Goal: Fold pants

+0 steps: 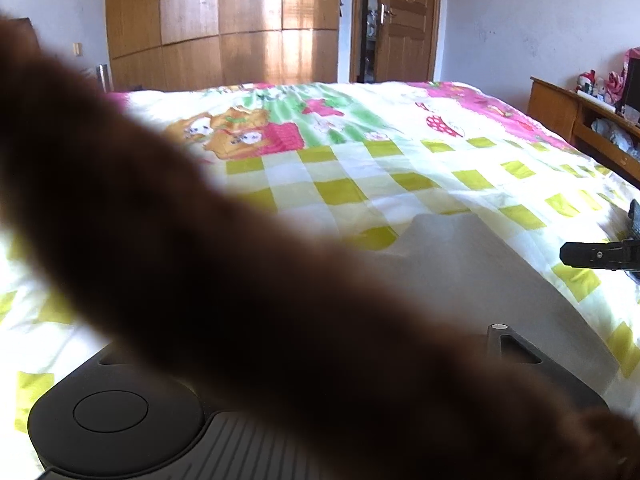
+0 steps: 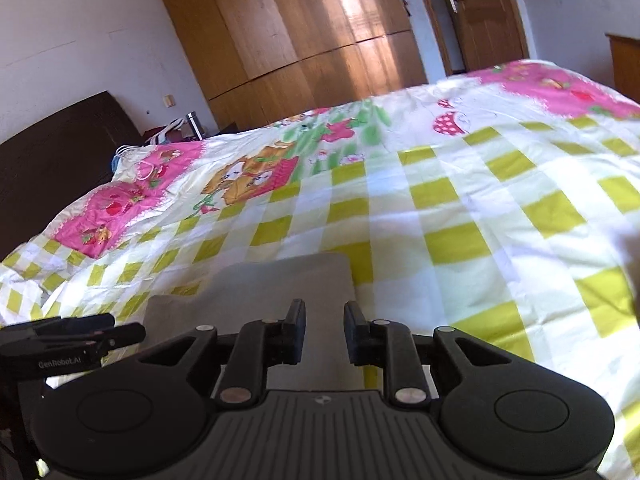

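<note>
Bedroom: wooden wardrobe (image 1: 220, 20) along the far wall, a door (image 1: 408, 20) ajar to its right. Bed (image 1: 400, 160) fills the middle, under a quilt of yellow-green checks with pink cartoon patches.

Left wrist view only:
- A blurred brown mass (image 1: 240, 280) lies close across the lens from upper left to lower right. Cannot tell what it is.
- It hides this gripper's own fingers.
- Wooden shelf unit (image 1: 568, 116) with clutter stands at the bed's right side.
- Right gripper (image 1: 568, 254) pokes in from the right edge, over the quilt, beside the pants (image 1: 460, 264).

Right wrist view only:
- Dark headboard (image 2: 52, 160) sits at the left end of the bed.
- Right gripper (image 2: 325, 332) has its fingers (image 2: 296, 332) spread with a clear gap and nothing pinched.
- Left gripper (image 2: 120, 330) is seen side-on at the left edge; I cannot tell whether its jaws are spread or together.

Pants: grey, lying flat and folded on the near part of the quilt, under and just ahead of the right gripper. Their far edge is stepped, one corner set back from the other.

Room to move: the quilt beyond the pants' far edge is open up to the cartoon band, and open also to their right. The left gripper sits close by their left edge.
</note>
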`<state>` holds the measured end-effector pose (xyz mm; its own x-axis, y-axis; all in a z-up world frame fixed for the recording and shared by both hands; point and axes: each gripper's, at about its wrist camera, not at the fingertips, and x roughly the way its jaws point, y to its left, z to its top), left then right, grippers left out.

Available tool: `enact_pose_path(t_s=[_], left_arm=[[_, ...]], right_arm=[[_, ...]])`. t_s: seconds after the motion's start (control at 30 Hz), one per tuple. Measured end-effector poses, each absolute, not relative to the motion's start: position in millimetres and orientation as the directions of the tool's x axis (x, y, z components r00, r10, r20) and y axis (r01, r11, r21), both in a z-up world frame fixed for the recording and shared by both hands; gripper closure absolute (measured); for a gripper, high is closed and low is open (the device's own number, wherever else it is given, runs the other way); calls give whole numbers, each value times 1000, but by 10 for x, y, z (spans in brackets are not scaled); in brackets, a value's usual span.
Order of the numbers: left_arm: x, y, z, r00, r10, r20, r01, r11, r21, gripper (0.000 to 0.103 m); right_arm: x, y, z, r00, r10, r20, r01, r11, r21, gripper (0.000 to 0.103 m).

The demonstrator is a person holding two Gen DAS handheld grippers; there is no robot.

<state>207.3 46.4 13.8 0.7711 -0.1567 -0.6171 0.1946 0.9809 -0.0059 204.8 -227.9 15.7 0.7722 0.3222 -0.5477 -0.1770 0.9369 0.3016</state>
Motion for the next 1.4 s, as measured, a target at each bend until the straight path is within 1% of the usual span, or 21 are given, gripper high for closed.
enact_pose_path(t_s=[0.07, 0.13, 0.2, 0.3, 0.37, 0.4, 0.47, 0.6, 0.73, 0.87, 0.93, 0.97, 1.03, 1.07, 1.1, 1.2, 1.27, 1.4], left_arm=[[2056, 415, 217, 798, -148, -583, 174, 985, -13, 30], [2110, 268, 257, 826, -137, -547, 171, 985, 12, 27], [2233, 102, 211, 828, -132, -544, 183, 982, 40, 27], [2446, 4, -4, 803, -110, -586, 165, 986, 40, 27], [2525, 33, -149, 782, -80, -618, 140, 989, 48, 27], [2563, 67, -217, 767, -73, -638, 130, 991, 44, 25], [2603, 148, -335, 736, -83, -672, 120, 993, 9, 25], [2552, 170, -273, 747, -87, -660, 111, 994, -5, 25], [2361, 211, -87, 778, -80, -623, 92, 996, -13, 27], [2090, 286, -35, 786, -62, -616, 87, 996, 10, 27], [1956, 320, -58, 779, -57, -625, 89, 996, 20, 26], [1909, 326, -86, 772, -50, -633, 88, 996, 29, 26], [1865, 336, -175, 740, -32, -671, 85, 995, 47, 25], [1860, 344, -207, 730, -25, -683, 81, 995, 50, 25], [1844, 353, -210, 728, -17, -685, 72, 996, 51, 24], [1690, 411, -71, 744, -24, -668, 60, 998, 30, 25], [1566, 426, 4, 754, -30, -656, 64, 998, 29, 25], [1292, 417, 42, 741, -61, -669, 89, 996, 8, 25]], right_arm=[[2267, -2098, 128, 752, 343, -563, -214, 935, 284, 67], [2449, -1978, 68, 740, 362, -566, -238, 929, 284, 67], [2611, -1922, -26, 729, 372, -575, -239, 925, 295, 67], [2860, -1964, -290, 690, 368, -624, -174, 920, 351, 67], [2982, -2024, -451, 650, 394, -650, -148, 904, 400, 68], [3001, -2034, -469, 650, 393, -651, -144, 904, 401, 72], [2985, -2016, -379, 647, 379, -661, -149, 914, 378, 72], [2631, -2033, -57, 708, 348, -615, -180, 930, 319, 68], [2128, -2059, 49, 698, 383, -605, -197, 915, 351, 68], [1636, -1935, 17, 667, 436, -604, -232, 892, 388, 68], [1476, -1804, -72, 639, 453, -621, -249, 886, 391, 67], [1448, -1718, -139, 613, 451, -649, -262, 890, 372, 66], [1422, -1568, -245, 586, 404, -702, -267, 915, 304, 65], [1386, -1543, -222, 599, 393, -697, -268, 919, 288, 65], [1336, -1544, -159, 614, 405, -678, -278, 914, 294, 65], [1182, -1604, -15, 629, 478, -614, -286, 876, 389, 65], [1077, -1585, 8, 634, 468, -616, -272, 880, 388, 64], [829, -1653, -14, 632, 448, -632, -231, 888, 398, 64]])
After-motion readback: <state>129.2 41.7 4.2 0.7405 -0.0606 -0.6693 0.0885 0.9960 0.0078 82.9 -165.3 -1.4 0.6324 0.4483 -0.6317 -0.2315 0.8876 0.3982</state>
